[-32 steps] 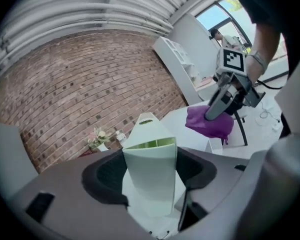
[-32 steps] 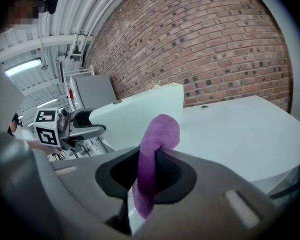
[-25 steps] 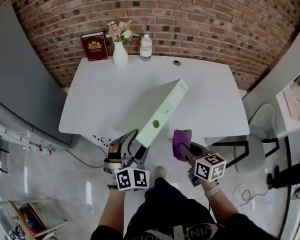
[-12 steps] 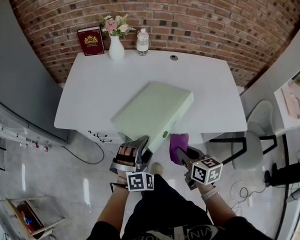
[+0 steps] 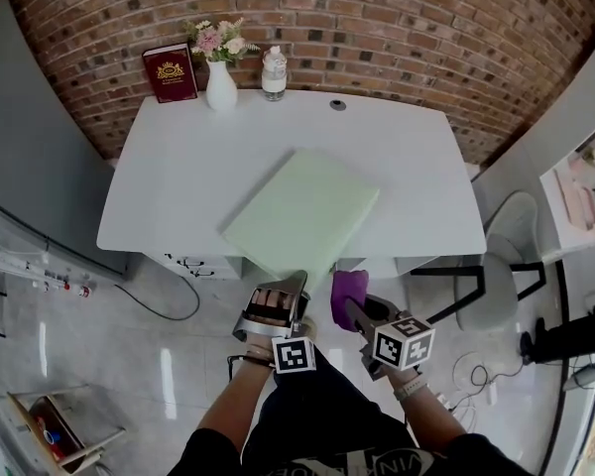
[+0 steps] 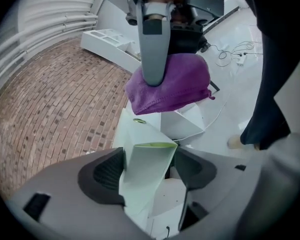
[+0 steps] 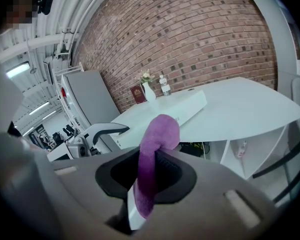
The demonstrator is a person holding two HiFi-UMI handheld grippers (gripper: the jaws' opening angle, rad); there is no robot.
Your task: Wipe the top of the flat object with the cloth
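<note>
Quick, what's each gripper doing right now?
Left gripper: shut on the near corner of the green flat object.
Right gripper: shut on the purple cloth.

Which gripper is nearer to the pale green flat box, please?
Left. The left gripper clamps the near corner of the box; the right gripper, holding the purple cloth, hangs just right of that corner.

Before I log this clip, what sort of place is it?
Probably an office or studio room: a white desk against a brick wall, a red book and a vase of flowers at its back edge, a chair beside it.
</note>
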